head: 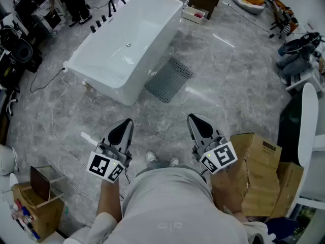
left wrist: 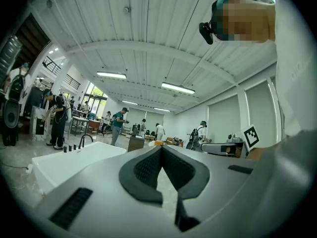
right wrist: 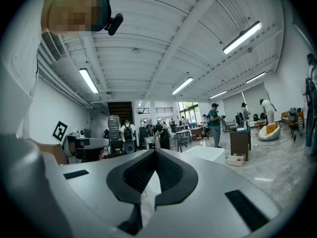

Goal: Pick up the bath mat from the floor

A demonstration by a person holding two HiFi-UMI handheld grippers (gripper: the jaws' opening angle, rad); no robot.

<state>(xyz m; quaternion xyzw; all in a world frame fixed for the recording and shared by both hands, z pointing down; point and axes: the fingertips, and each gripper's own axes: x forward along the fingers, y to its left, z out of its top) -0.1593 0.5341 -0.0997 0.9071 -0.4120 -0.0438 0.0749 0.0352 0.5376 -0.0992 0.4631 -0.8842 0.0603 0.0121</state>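
Note:
A grey perforated bath mat (head: 169,79) lies flat on the marble floor, beside the white bathtub (head: 125,43). Both grippers are held close to the person's body, well short of the mat and high above the floor. My left gripper (head: 129,122) is shut with nothing between its jaws, and its tips (left wrist: 161,148) point level across the room. My right gripper (head: 191,118) is shut and empty too; its tips (right wrist: 155,151) also point out over the hall. The mat shows in neither gripper view.
Cardboard boxes (head: 256,172) stand at the person's right, next to a white chair (head: 306,136). A small crate with a tablet (head: 39,197) sits at the lower left. A cable (head: 57,121) runs over the floor left of the tub. Other people stand far off.

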